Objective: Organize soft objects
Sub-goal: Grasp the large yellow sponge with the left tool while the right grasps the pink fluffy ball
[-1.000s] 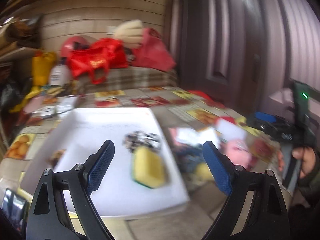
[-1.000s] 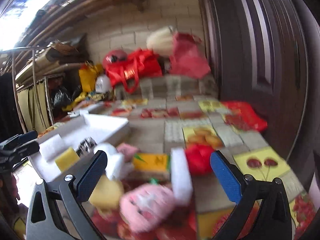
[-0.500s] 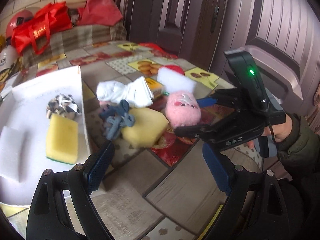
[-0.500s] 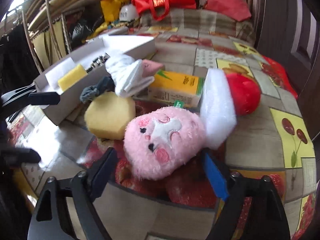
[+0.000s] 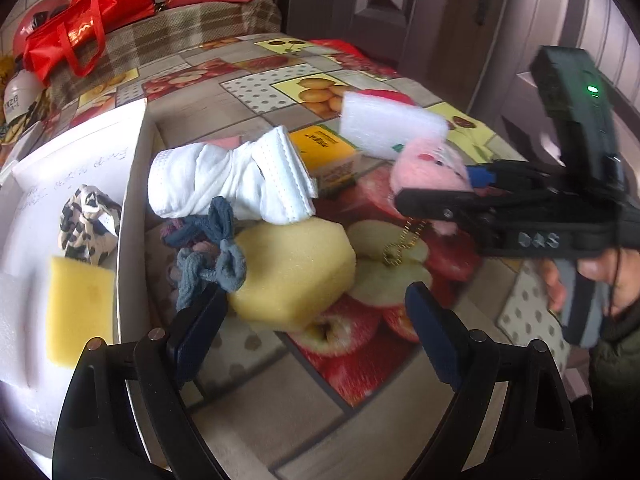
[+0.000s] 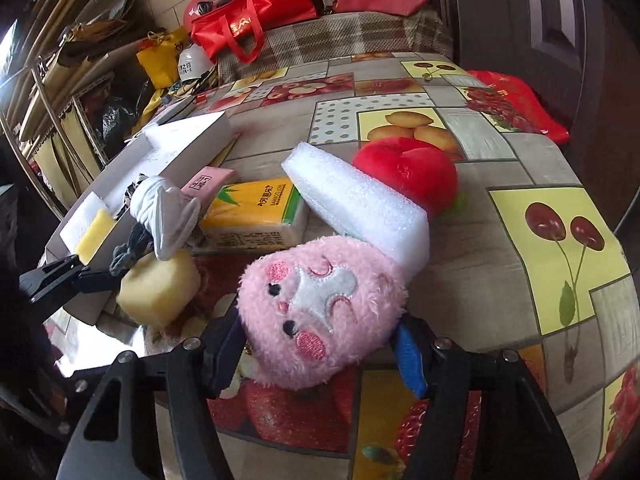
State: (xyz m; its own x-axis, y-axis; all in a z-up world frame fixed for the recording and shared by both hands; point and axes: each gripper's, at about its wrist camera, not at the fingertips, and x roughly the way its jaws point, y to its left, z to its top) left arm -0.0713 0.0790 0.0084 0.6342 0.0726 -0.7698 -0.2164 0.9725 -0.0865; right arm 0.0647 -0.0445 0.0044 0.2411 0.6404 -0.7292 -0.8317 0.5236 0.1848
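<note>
The right gripper (image 6: 320, 344) has just been closing around the pink plush toy (image 6: 320, 312) on the tablecloth, pads at its sides. The left gripper (image 5: 312, 320), wide open and empty, faces the yellow sponge (image 5: 296, 272) directly ahead, beside the white tray (image 5: 128, 200).

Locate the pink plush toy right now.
In the right wrist view the pink plush toy lies on the fruit-print tablecloth between the right tongs, against the white foam block.

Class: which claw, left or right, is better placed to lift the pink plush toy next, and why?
Right. The right claw already straddles the pink plush toy, its jaws closing in on both sides. The left claw is open in front of the yellow sponge.
</note>
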